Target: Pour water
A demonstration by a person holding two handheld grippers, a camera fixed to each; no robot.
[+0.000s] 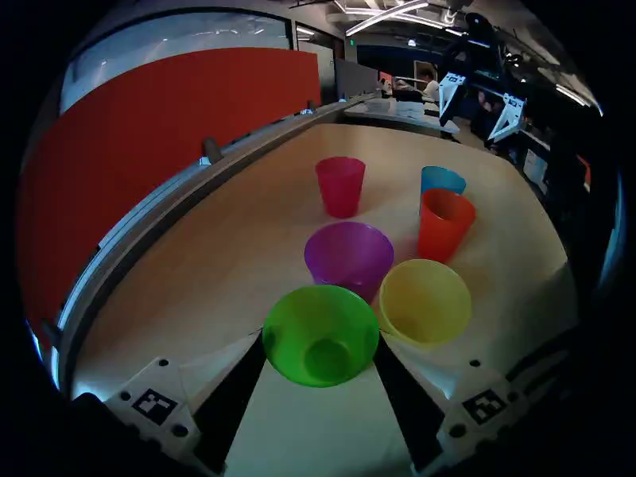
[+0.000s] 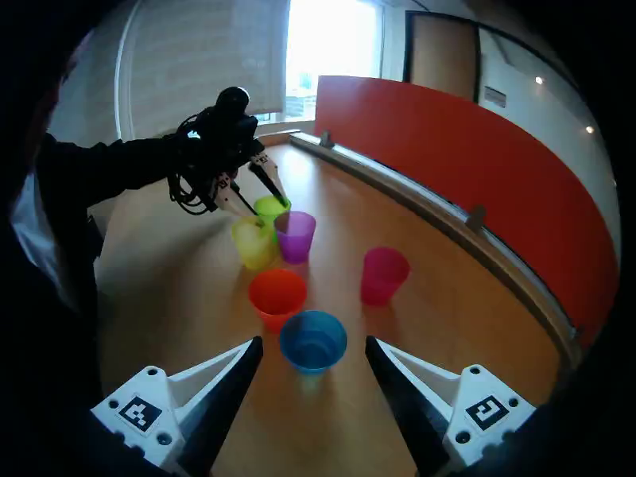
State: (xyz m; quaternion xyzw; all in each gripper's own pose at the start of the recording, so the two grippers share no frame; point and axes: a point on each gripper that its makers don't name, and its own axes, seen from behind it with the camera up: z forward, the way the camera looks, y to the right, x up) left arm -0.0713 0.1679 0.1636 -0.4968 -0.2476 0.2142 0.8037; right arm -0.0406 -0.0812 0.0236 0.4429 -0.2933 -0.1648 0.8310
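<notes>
One green cup [image 1: 320, 338] sits between the jaws of the left gripper [image 1: 319, 343], which pinch its rim from both sides; it is the nearest cup in the left gripper view. Whether it holds water cannot be told. Just beyond it on the table [image 1: 238, 238] stand a yellow cup [image 1: 424, 302] and a purple cup [image 1: 348, 256], crowded close, almost touching it. Farther off are an orange cup [image 1: 444, 222] and a pink cup [image 1: 340, 184].

At the far end of the cluster, a blue cup [image 2: 312, 340] stands upright between the wide-open jaws of the right gripper [image 2: 312, 343], with a gap on each side.

The step in hand looks like the pick-up before pouring. Doing it well likely means lifting the green cup straight up so its neighbours are not knocked, keeping it level until it is over the target cup, then tilting slowly. The thin plastic may flex, so a gentle squeeze seems wise. A red partition [image 1: 159, 127] runs along the table's edge.
</notes>
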